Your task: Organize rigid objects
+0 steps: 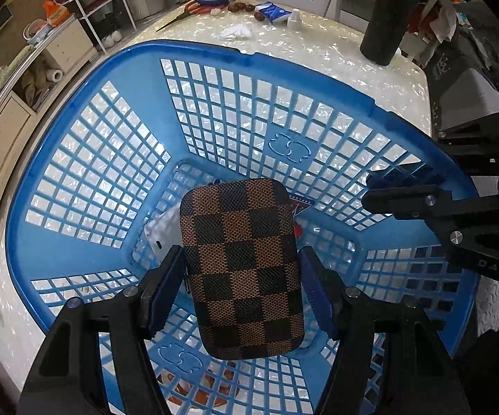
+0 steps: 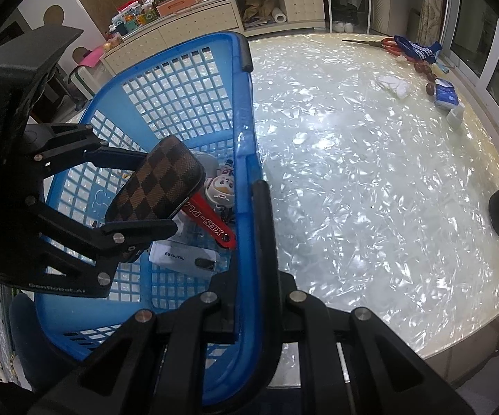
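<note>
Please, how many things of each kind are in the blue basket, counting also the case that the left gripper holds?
Checkered case: 1
Red tool: 1
White box: 1
Toy figure: 1
Total: 4 that show clearly in the blue basket

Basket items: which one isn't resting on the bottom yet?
The brown checkered case, held above the basket floor between the left gripper fingers. The red tool, white box and toy figure already lie inside.
</note>
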A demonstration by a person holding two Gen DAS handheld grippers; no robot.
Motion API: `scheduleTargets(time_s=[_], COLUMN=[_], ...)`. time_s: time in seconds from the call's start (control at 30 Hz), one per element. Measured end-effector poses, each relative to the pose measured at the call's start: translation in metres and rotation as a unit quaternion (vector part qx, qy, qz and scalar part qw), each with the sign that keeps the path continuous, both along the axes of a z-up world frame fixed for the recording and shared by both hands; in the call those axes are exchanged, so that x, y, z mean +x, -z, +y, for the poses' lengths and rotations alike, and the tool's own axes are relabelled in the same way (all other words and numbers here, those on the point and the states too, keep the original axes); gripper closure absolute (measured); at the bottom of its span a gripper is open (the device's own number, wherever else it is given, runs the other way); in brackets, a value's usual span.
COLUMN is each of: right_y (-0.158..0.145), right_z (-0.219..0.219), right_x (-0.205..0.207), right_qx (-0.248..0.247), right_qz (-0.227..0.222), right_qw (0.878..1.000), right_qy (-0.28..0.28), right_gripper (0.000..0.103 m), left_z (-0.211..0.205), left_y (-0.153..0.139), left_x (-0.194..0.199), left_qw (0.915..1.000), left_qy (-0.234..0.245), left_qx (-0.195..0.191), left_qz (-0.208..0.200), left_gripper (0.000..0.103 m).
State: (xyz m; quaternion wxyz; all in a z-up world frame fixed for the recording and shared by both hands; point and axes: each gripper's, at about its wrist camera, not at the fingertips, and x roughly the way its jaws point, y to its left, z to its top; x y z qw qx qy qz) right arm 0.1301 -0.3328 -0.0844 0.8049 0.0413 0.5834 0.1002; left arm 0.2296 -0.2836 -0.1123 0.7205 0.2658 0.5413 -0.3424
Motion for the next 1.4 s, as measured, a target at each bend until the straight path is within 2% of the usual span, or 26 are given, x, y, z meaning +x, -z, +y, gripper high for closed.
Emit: scheduleTargets(time_s=[0.13,0.2,0.27,0.43,0.57,0.77,0.9,1.0,1.1,1.2,1.4], right_y=[0.000,0.000,0.001,0.001,0.001,0.001,0.001,0.001,0.001,0.001,0.001], right_z=[-0.001,-0.001,-0.001,-0.001,0.000,0.003,0.004,0.005,0.005,0.007,0.010], right_x=[0.000,0.000,0.000,0.001,0.001,0.002,0.002,0.002,0.001,0.000,0.000], right_qx=[0.002,0.003,0.003,0.003,0.004,-0.005,-0.009,-0.012,-0.013,-0.017,-0.025], right_qz=[-0.001,-0.001,-0.002,-0.001,-0.001,0.002,0.003,0.002,0.001,0.001,0.001], right_qw=[1.000,1.000,1.000,1.000,1.000,1.000,1.000,1.000,1.000,1.000,1.000], right_qy=[0.001,0.001,0.000,-0.001,-0.001,-0.009,-0.011,-0.013,-0.014,-0.014,-0.019], right_gripper=[0.093,0.093,0.093,0.093,0.093,0.093,0.093,0.093,0.093,0.093,0.093], left_z=[0.005,0.008,0.011,0.017,0.029,0.061,0.099,0.127,0.152,0.176,0.207], left_y=[-0.002,-0.004,-0.008,-0.015,-0.027,-0.070,-0.107,-0.120,-0.118,-0.110,-0.068], left_x=[0.001,0.005,0.009,0.010,0.015,0.016,0.011,0.006,0.001,-0.001,-0.008], left_qw=[1.0000,0.9997,0.9993,0.9992,0.9980,0.9951,0.9898,0.9870,0.9840,0.9773,0.9635], left_qy=[-0.009,-0.020,-0.027,-0.027,-0.047,-0.074,-0.102,-0.127,-0.156,-0.197,-0.257], left_qx=[-0.004,-0.013,-0.025,-0.027,-0.040,-0.063,-0.086,-0.082,-0.070,-0.071,-0.071], left_qz=[-0.001,0.005,0.014,0.006,0.014,-0.021,-0.049,-0.056,-0.052,-0.031,0.026], left_gripper=[0.030,0.018,0.013,0.005,0.005,0.005,0.000,0.000,0.000,0.000,0.000])
